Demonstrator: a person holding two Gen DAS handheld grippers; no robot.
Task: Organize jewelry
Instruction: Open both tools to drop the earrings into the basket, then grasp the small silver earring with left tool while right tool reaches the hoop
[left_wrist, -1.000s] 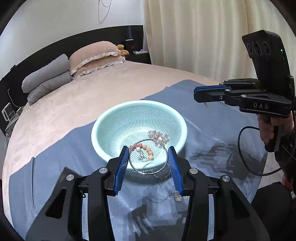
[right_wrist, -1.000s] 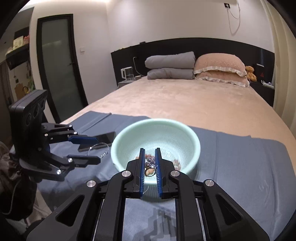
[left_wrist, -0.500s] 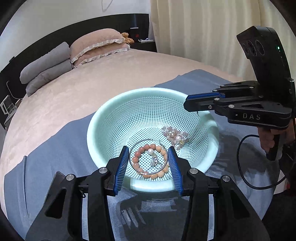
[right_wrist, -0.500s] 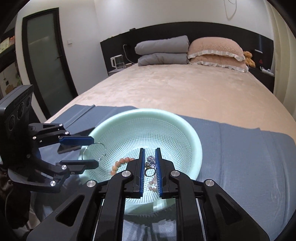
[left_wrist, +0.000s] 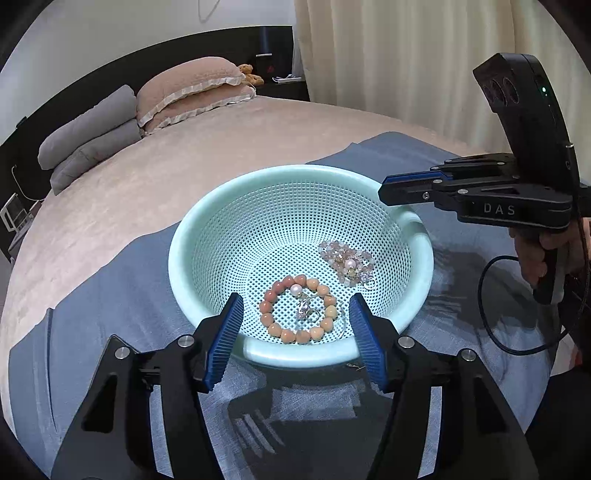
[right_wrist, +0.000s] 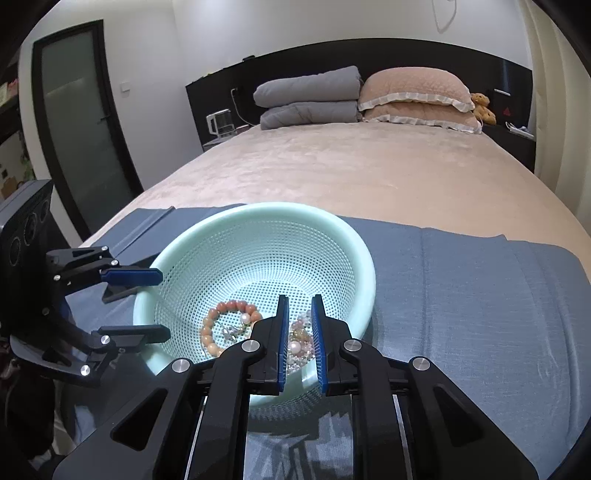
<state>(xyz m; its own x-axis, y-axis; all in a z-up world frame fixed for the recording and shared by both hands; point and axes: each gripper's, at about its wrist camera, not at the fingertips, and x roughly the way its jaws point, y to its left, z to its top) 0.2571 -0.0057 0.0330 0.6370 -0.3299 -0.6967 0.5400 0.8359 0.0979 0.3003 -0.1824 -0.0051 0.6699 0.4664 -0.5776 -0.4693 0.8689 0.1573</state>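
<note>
Two grippers over mint basket (left_wrist: 207, 236): left gripper (left_wrist: 295, 332) wide open, empty; right gripper (right_wrist: 299, 343) narrowly parted, empty. Bead bracelet (left_wrist: 295, 312) at six o'clock inside; lift clear gently.
</note>
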